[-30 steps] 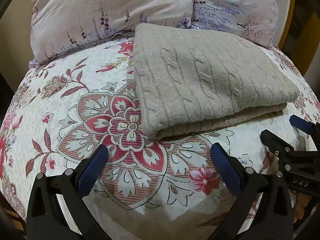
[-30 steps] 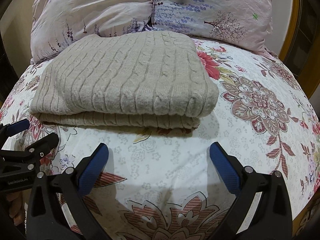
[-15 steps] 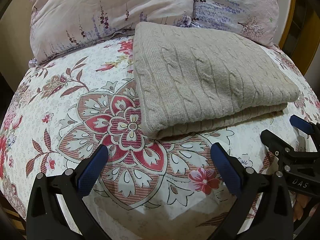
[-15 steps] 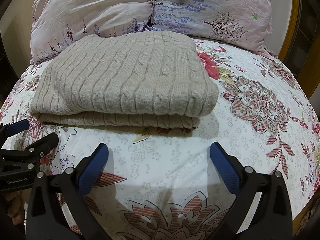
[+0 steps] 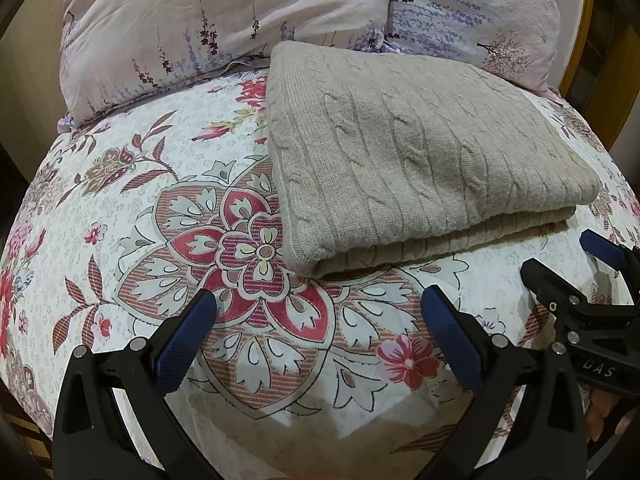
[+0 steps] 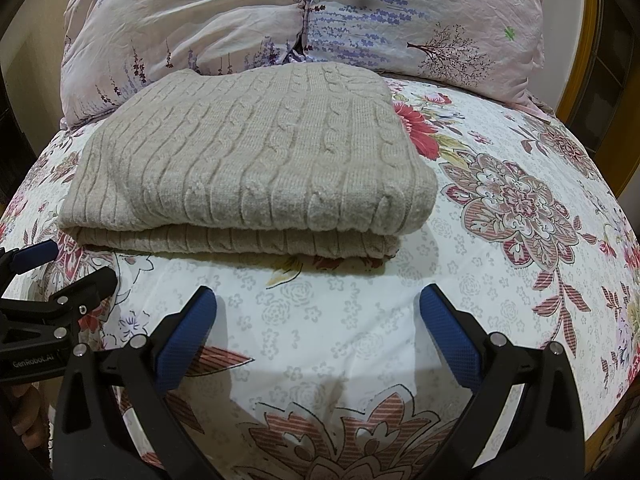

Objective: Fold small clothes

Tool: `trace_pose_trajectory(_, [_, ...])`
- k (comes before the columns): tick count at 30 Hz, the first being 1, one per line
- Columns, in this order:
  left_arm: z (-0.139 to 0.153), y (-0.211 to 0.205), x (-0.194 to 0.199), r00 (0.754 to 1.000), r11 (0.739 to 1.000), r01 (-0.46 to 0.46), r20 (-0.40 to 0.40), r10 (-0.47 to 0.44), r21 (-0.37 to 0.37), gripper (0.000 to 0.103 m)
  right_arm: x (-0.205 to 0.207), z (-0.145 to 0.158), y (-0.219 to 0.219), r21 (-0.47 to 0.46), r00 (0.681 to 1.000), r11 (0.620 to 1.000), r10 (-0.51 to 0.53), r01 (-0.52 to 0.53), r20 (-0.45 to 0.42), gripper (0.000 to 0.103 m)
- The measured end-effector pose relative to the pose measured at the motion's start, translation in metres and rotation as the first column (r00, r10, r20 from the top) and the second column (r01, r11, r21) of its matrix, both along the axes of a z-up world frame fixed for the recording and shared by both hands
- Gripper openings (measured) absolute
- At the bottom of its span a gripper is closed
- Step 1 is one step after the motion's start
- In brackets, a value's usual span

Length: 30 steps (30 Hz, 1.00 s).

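So the bed (image 5: pixel 132 208) is the work surface, flat and roomy, with the pillows (image 6: pixel 280 20) pushed to the far end out of the way. The sweater (image 6: pixel 256 160) sits mid-bed, doubled into a neat stack (looks basically done to me). Both tongs hang just short of its near edge, left gripper (image 5: pixel 320 320) and right gripper (image 6: pixel 318 318) spread wide, pinching nothing.

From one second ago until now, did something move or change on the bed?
Nothing visibly changed. The folded beige sweater lies as before on the floral bedsheet, and the left gripper and right gripper stay open, holding nothing.
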<state>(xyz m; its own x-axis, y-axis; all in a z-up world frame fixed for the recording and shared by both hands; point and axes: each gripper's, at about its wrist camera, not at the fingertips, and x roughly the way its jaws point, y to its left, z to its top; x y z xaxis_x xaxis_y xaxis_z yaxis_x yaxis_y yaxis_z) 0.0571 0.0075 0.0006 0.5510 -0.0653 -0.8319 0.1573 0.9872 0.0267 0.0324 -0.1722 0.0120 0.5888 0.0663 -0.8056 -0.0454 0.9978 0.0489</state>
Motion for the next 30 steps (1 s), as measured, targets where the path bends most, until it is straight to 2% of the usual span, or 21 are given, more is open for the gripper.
trace_pose_trajectory(30, [-0.0011,0.0024,0.0007,1.000,1.000,0.011,-0.003,-0.011,0.000,0.102,-0.0001,-0.0003,0.0003,0.000,1.000,1.000,-0.002,0.002,0.001,0.101])
